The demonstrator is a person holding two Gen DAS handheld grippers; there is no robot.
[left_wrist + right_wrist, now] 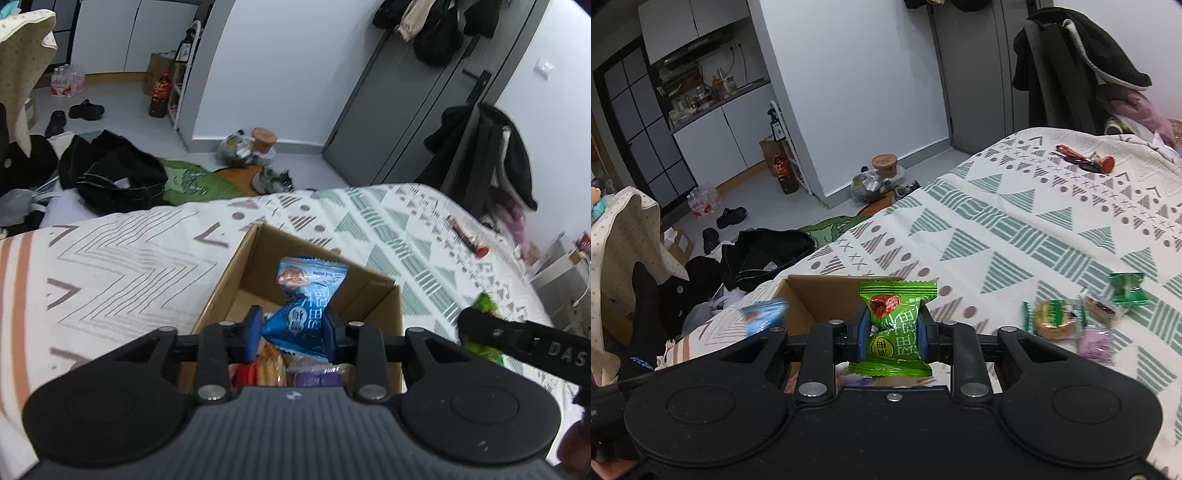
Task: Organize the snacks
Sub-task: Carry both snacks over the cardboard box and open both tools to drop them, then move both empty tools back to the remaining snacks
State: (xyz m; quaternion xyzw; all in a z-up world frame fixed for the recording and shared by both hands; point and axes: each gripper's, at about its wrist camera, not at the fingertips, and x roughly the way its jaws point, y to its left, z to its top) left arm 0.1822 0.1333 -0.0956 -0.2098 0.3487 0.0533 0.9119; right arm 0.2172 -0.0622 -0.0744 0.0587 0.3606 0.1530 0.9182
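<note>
Mid-way through loading snacks into the open brown cardboard box (pixel 369 299) on the patterned bedspread (pixel 122 258). Left gripper (pixel 293 328) clamped on a blue crimped-end sweet wrapper (pixel 304 295), held over the box interior, above wrapped snacks already lying inside. Right gripper (pixel 893 336) closed around a green crimped-end sweet wrapper (pixel 895 325), hovering near the box's right edge. Next, probably: lower each wrapper into the box, then part the fingers. More wrapped snacks (pixel 1082 321) waiting on the bedspread to the right. Chinese characters printed on both wrappers, upside down, not confidently readable; "DAS" visible on the other gripper's black body in the left view.
</note>
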